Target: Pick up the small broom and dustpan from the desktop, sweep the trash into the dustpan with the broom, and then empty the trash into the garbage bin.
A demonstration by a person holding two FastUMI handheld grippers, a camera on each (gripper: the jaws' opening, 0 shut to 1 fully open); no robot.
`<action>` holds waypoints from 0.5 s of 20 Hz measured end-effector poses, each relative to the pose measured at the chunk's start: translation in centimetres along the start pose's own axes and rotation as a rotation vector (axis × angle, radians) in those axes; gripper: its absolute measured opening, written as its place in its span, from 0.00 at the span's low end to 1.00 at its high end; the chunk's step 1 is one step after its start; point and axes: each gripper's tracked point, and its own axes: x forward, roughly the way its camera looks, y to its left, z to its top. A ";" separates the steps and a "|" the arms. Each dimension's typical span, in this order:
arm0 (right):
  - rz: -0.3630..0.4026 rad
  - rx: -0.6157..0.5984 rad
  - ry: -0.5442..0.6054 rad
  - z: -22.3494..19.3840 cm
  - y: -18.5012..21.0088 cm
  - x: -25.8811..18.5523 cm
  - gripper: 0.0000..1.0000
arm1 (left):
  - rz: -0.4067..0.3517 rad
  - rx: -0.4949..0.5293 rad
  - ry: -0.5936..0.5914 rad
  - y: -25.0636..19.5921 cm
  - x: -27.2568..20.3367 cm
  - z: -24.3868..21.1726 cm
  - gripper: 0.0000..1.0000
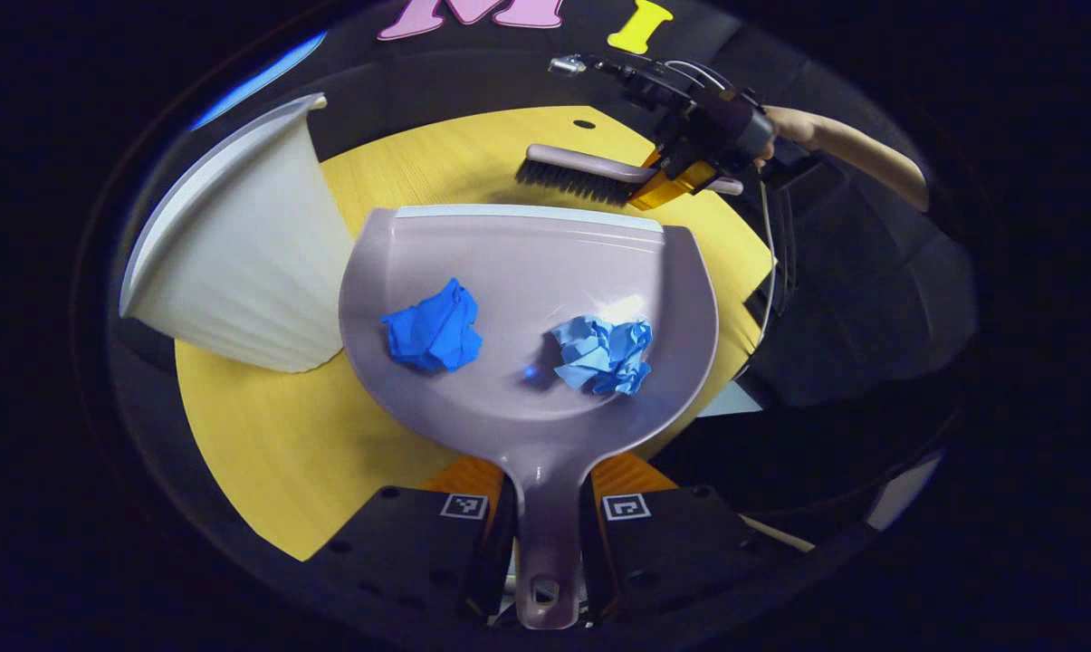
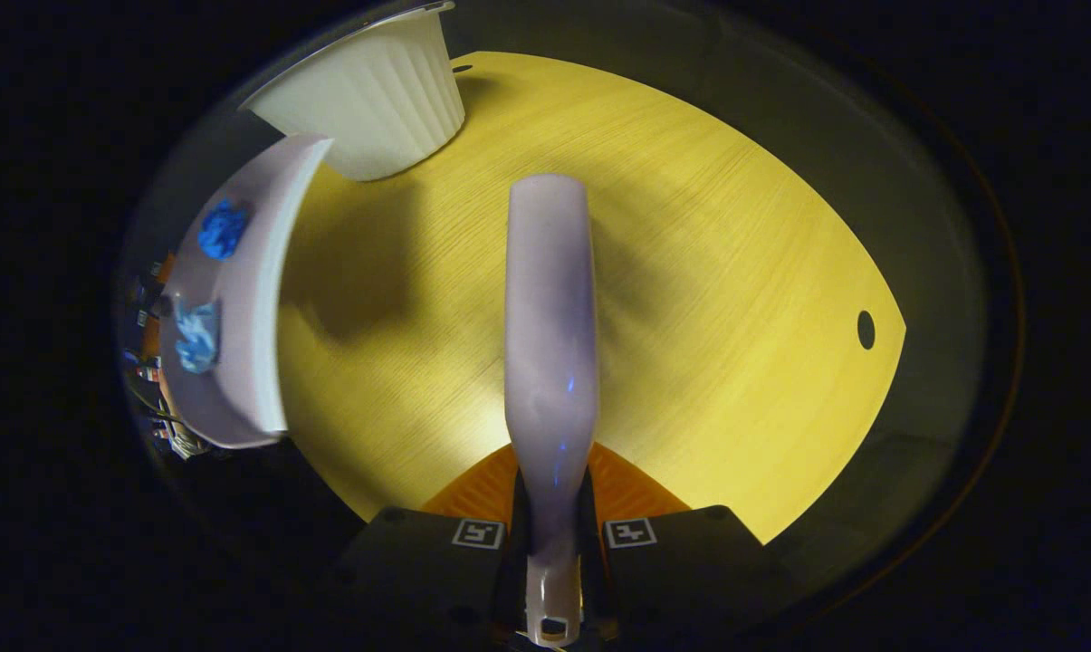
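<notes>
Trash, 2 paper balls (image 1: 432, 326), lies in my dustpan (image 1: 527, 272) (both claws pinching handles); next I tip it into the bin (image 1: 237, 263), left.

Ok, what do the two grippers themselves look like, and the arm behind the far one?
Each gripper, the left gripper and the right gripper, has a black body with a small square black-and-white marker tag on either side of the gap between its fingers. In the left gripper view the right one also appears farther off as a dark block with thin cables trailing from it. The person's forearm behind it is bare, with no sleeve visible.
</notes>
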 end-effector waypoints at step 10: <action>0.019 0.095 -0.019 -2.6 3.0 0.3 0.26 | 0.135 -0.187 -0.143 6.5 -22.6 2.5 0.30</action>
